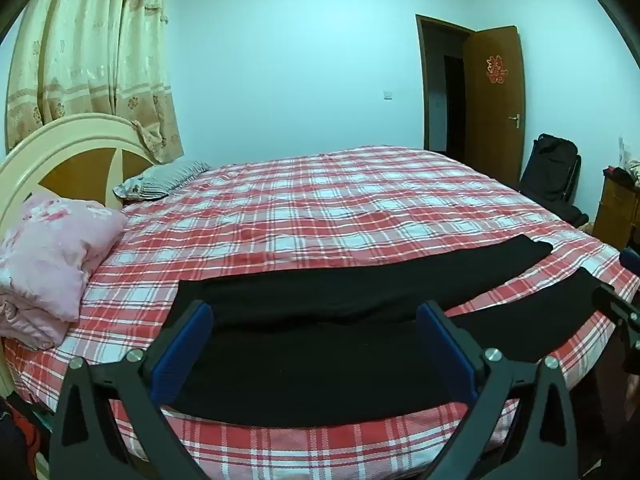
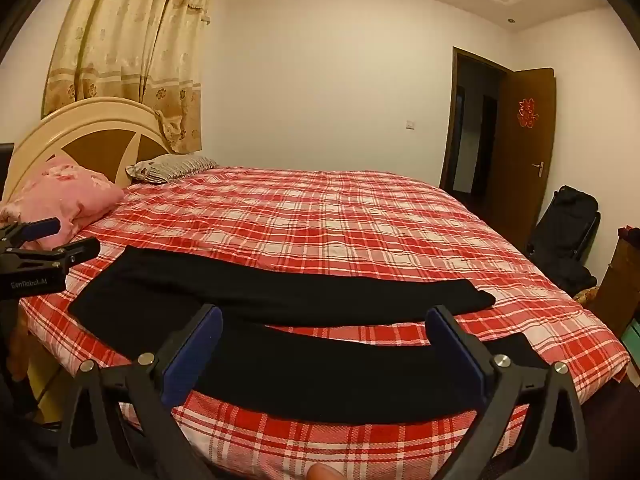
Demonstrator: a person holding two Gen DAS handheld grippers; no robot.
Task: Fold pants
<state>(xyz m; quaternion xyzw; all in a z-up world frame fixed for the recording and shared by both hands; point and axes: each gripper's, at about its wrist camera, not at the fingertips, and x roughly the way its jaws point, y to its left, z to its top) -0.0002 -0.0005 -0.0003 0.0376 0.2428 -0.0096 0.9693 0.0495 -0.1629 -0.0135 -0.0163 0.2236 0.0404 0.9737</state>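
Left wrist view shows the left gripper (image 1: 314,320) with its two blue-padded fingers spread as wide as they go, nothing between them. It hangs above the near edge of the bed (image 1: 320,200), angled downward over the black pants (image 1: 320,344). The pants lie flat on the red and white checked cover, spread lengthwise along the near side, waist end toward the headboard (image 1: 76,152) and both legs running to the right. The far leg ends in a cuff well onto the cover; the near leg runs toward the bed's right corner.

This view alone shows the right gripper (image 1: 624,280) from outside, at the right margin, with one blue pad above a dark finger near the end of the near leg. Whether it touches the cloth cannot be told.

Right wrist view shows the right gripper (image 2: 324,320) also fully spread and empty, poised over the near leg of the pants (image 2: 320,376). Here the gap between the two legs is plain, with checked cover visible between them. The left gripper (image 2: 52,240) appears at the left margin, near the waist end, fingers apart.

A fingertip (image 2: 324,472) shows at the bottom edge of this view only.

Both views show a pink pillow (image 2: 60,200), a striped pillow (image 2: 172,166), curtains (image 2: 140,52) and an open door (image 2: 524,160).
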